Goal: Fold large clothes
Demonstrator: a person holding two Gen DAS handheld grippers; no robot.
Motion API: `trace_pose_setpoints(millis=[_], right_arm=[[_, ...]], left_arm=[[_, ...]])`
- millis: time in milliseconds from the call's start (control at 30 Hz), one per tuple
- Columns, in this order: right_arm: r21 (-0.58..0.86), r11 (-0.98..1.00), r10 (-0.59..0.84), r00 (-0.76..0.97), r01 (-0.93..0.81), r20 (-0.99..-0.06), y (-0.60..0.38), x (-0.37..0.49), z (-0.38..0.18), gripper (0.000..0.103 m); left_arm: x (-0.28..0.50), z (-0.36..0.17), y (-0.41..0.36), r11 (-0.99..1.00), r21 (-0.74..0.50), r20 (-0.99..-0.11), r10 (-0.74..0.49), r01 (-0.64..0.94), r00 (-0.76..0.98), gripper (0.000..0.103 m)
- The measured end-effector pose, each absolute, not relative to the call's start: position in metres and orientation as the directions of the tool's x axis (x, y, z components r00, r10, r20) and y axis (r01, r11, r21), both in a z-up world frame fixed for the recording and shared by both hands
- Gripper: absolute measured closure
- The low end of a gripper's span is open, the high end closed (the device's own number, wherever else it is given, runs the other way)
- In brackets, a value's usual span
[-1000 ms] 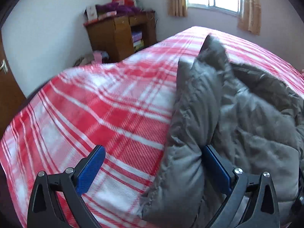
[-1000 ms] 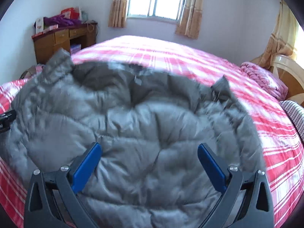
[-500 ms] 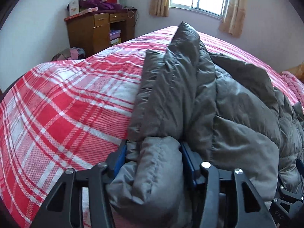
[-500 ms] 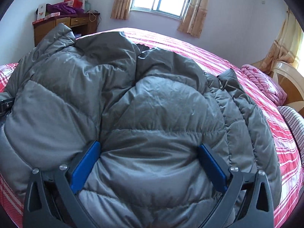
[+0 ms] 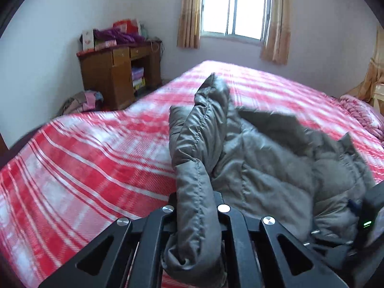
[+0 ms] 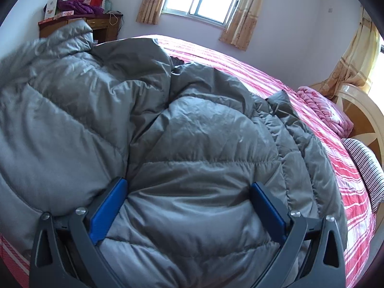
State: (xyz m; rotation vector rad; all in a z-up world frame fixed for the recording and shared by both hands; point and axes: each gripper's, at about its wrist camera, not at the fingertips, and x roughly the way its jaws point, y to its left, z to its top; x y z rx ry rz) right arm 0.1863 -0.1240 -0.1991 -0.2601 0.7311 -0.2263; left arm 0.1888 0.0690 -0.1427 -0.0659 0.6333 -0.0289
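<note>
- On the far left stands a wooden desk (image 5: 120, 72) against the wall, well apart from the work; the red plaid bedspread (image 5: 79, 163) covers the bed in front of it.
- The left gripper (image 5: 198, 213) is clamped narrow on a thick roll of the grey down jacket (image 5: 264, 168), near its left edge, the padding bulging out above and below the jaws.
- The jacket lies crumpled on the bedspread, one sleeve or edge standing up towards the window.
- The right gripper (image 6: 189, 201) is spread wide, its blue pads (image 6: 109, 206) straddling a puffy panel of the jacket (image 6: 192, 132) without pinching it.
- Risk: the slick, springy fill could squeeze out of the left grip if pulled hard.
- Risk: if the right side closes on the top layer alone, I judge the fold would drag unevenly and bunch.
- At the far right, a pink blanket (image 6: 328, 112) sits near the headboard, clear of the jacket.
</note>
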Motion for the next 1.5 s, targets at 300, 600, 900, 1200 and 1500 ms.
trace_pose_setpoints(millis=[300,600,900,1200,1500], right_arm=[[-0.208,0.971,-0.059,0.731,-0.114,-0.679,-0.074,0.173,-0.181,0.001],[-0.06,0.982,-0.18,0.806,0.177,-0.564,-0.256,0.106,-0.128,0.0],[0.025,0.884,-0.334,0.668,0.467,-0.665,-0.4,0.083,-0.18,0.0],[0.103,0.876,-0.279,0.67,0.471,-0.688,-0.412,0.081,-0.187,0.0],[0.086,0.879,-0.28,0.655,0.469,-0.701,-0.416,0.088,-0.189,0.0]], left_arm=[[0.154,-0.061,0.057,0.996,0.083,-0.435,0.01,0.029,0.9,0.098],[0.136,-0.043,-0.1,0.904,0.346,-0.325,-0.137,0.252,0.936,0.097],[0.13,-0.155,-0.264,0.654,0.626,-0.384,-0.214,0.424,0.898,0.097],[0.108,-0.166,-0.29,0.599,0.693,-0.356,-0.201,0.402,0.913,0.085],[0.075,-0.062,-0.226,0.746,0.605,-0.159,-0.232,0.28,0.96,0.001]])
